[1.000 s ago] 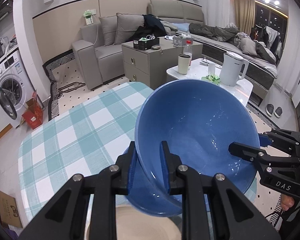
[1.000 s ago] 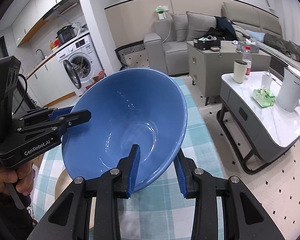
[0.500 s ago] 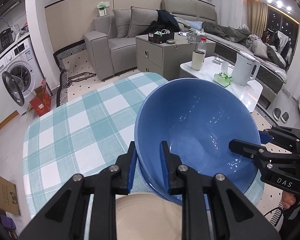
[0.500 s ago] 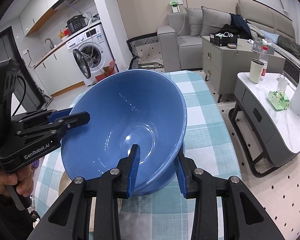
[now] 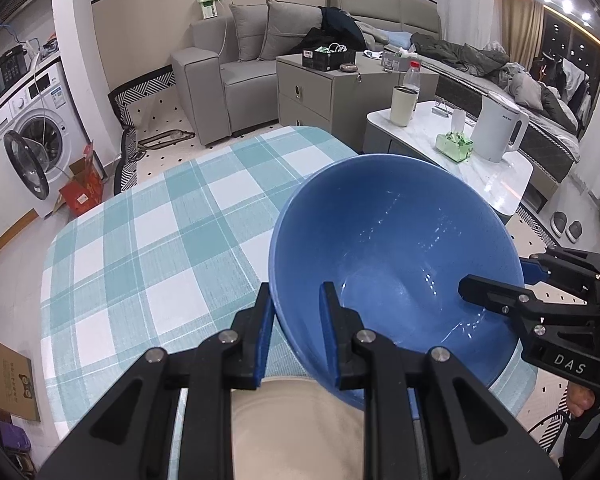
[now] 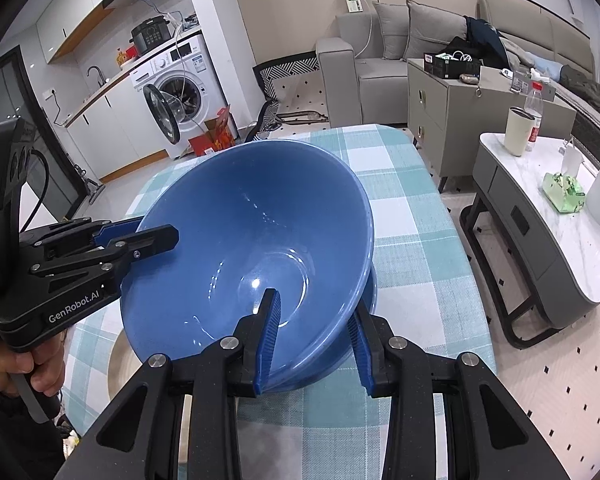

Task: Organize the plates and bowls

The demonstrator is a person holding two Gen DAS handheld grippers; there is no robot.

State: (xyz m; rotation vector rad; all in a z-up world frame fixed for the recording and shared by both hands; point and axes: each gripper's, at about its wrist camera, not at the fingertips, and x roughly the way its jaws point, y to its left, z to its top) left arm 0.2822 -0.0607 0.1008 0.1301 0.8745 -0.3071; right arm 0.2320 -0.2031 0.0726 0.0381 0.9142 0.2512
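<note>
A large blue bowl (image 5: 396, 256) fills the centre of both wrist views, tilted and held above a table with a teal checked tablecloth (image 5: 148, 248). The left gripper (image 5: 296, 332) is clamped on its near rim; the right gripper (image 6: 314, 338) is clamped on the opposite rim. A beige plate (image 5: 296, 420) lies at the bottom of the left view, just beneath. The step looks like setting the bowl onto the plate: next, level it, lower, then release.

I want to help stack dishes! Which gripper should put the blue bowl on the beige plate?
Probably both: the left gripper and right gripper each clamp the blue bowl rim, tilted above the beige plate.
</note>
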